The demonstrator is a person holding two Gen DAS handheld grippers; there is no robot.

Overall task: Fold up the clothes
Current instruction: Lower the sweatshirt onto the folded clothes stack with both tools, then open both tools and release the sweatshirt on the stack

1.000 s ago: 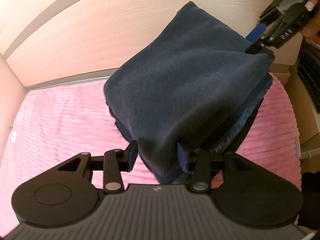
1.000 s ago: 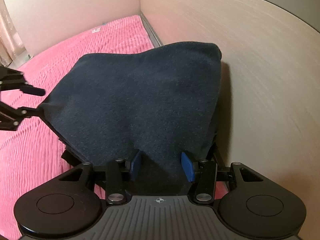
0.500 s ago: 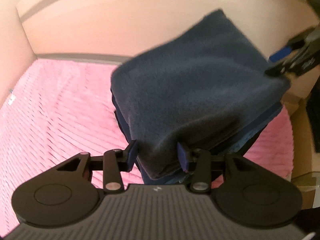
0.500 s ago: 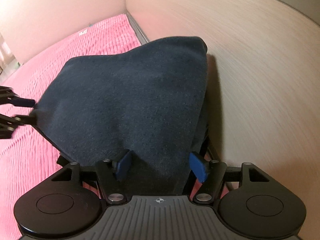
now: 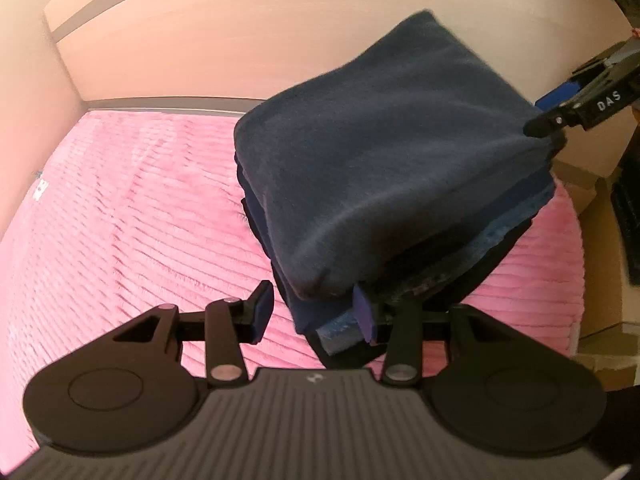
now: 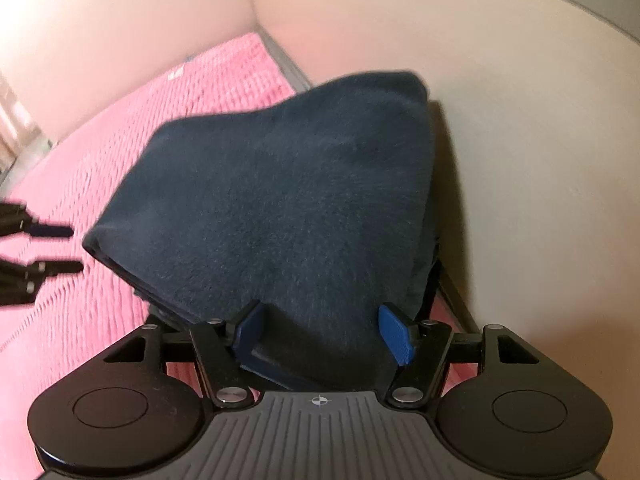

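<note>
A dark navy fleece garment (image 5: 392, 160), folded into a thick square bundle, lies on the pink ribbed bedspread (image 5: 132, 216) against the wooden wall. In the right wrist view the garment (image 6: 288, 208) fills the middle. My left gripper (image 5: 312, 312) is open at the bundle's near corner; its right pad (image 5: 362, 314) touches the cloth and its left pad (image 5: 262, 312) stands apart over the bedspread. My right gripper (image 6: 324, 334) is open with its jaws wide around the bundle's edge. The right gripper also shows in the left wrist view (image 5: 560, 108), and the left gripper shows in the right wrist view (image 6: 60, 248), off the cloth.
Beige wooden panels (image 5: 240, 40) wall in the bed at the back and left. In the right wrist view the panel (image 6: 520, 160) stands close beside the garment. Dark furniture and shelving (image 5: 628, 208) stand past the bed's right edge. Bare bedspread stretches to the left (image 6: 100, 160).
Both grippers have opened and let go of the garment. The bundle has settled lower onto the bedspread, and the left gripper has drawn slightly away from its corner.
</note>
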